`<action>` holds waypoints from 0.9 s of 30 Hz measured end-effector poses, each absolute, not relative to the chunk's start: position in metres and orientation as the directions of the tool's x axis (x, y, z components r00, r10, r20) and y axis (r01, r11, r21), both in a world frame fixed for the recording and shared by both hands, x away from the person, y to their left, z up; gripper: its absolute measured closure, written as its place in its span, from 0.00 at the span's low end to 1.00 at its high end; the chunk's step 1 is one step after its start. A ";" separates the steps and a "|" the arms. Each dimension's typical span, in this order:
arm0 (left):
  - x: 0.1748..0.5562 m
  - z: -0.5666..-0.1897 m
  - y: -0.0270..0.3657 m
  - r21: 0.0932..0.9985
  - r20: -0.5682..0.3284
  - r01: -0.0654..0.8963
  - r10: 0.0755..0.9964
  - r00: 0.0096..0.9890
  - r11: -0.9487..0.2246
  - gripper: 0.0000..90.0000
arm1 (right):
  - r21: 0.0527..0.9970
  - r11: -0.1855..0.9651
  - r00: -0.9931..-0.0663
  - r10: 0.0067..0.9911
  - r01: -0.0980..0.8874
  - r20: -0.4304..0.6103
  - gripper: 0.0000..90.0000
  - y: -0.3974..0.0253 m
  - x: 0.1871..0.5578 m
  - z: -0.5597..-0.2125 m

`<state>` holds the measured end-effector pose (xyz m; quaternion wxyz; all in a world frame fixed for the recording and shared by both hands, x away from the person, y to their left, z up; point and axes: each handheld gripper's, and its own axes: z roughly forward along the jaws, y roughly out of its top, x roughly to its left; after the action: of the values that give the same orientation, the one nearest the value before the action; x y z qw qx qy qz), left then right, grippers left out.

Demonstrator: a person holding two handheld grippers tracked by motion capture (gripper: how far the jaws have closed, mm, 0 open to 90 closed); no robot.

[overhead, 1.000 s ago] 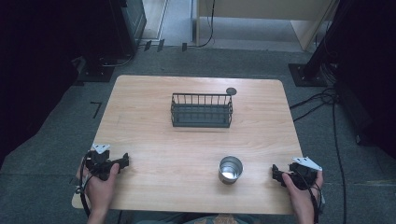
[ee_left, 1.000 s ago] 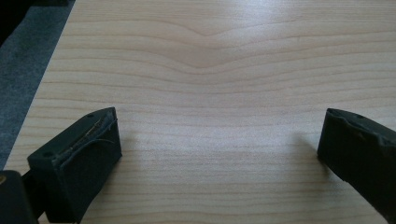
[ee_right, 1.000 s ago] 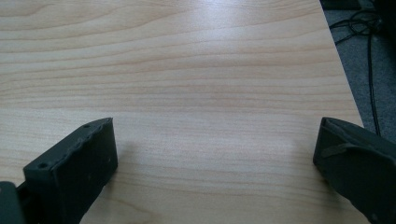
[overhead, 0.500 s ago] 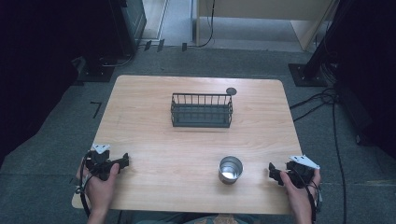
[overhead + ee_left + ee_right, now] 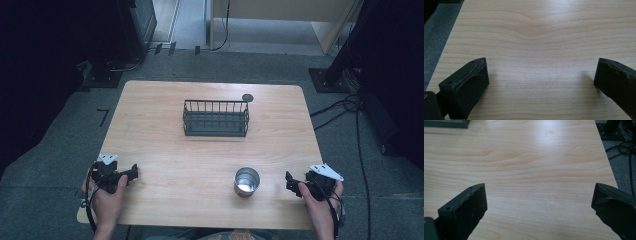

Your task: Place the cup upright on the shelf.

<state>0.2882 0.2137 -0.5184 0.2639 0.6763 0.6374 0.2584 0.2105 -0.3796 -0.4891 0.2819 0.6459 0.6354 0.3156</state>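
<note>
The person sits at the near edge of the table (image 5: 165, 130) with 2 grippers, 1 in each hand. The right gripper (image 5: 291, 183) rests low over the wood at the near right corner, its fingers (image 5: 464, 212) spread wide apart with nothing but bare wood grain between them. Nearest to it stands a shiny metal cup (image 5: 247, 181) — upright, open mouth up, just to the left of that gripper but not touching it. The cup sits in the near half of the table, a little right of centre.

The left gripper (image 5: 131, 173) lies near the front left corner, well apart from the cup. Its fingers (image 5: 466, 85) are also parted wide, holding nothing, and they point across the wood toward the middle.

Farther back, about mid-table, a dark wire basket (image 5: 216, 118) stands square to the table's edges. Just beyond its right rear corner lies a small dark round disc (image 5: 247, 97) — what it is I cannot tell from here.
</note>
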 end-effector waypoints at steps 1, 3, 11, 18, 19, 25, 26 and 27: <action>0.288 -0.518 0.214 0.686 0.013 0.726 0.998 0.054 -0.048 0.00 | 0.768 -0.030 -0.010 0.999 0.640 0.046 0.00 -0.379 0.210 -0.488; 0.288 -0.518 0.214 0.686 0.013 0.726 0.998 0.054 -0.048 0.00 | 0.770 -0.026 -0.015 0.999 0.638 0.046 0.00 -0.376 0.210 -0.485; 0.288 -0.518 0.214 0.686 0.013 0.726 0.998 0.054 -0.048 0.00 | 0.777 -0.009 -0.036 0.999 0.629 0.041 0.00 -0.364 0.211 -0.477; 0.288 -0.518 0.214 0.686 0.013 0.726 0.998 0.054 -0.048 0.00 | 0.784 0.007 -0.063 0.997 0.621 0.041 0.00 -0.357 0.213 -0.473; 0.288 -0.518 0.214 0.686 0.013 0.726 0.998 0.054 -0.048 0.00 | 0.786 0.013 -0.070 0.997 0.618 0.039 0.00 -0.354 0.215 -0.471; 0.288 -0.518 0.214 0.686 0.013 0.726 0.998 0.054 -0.048 0.00 | 0.792 0.029 -0.092 0.995 0.610 0.034 0.00 -0.346 0.219 -0.465; 0.288 -0.518 0.214 0.686 0.013 0.726 0.998 0.054 -0.048 0.00 | 0.792 0.032 -0.097 0.995 0.609 0.034 0.00 -0.344 0.219 -0.464; 0.288 -0.518 0.214 0.686 0.013 0.726 0.998 0.054 -0.049 0.00 | 0.797 0.039 -0.107 0.994 0.603 0.033 0.00 -0.340 0.221 -0.461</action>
<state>0.2882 0.2138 -0.5184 0.2638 0.6764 0.6373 0.2584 0.2206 -0.3402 -0.4612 0.2865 0.6037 0.6613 0.3408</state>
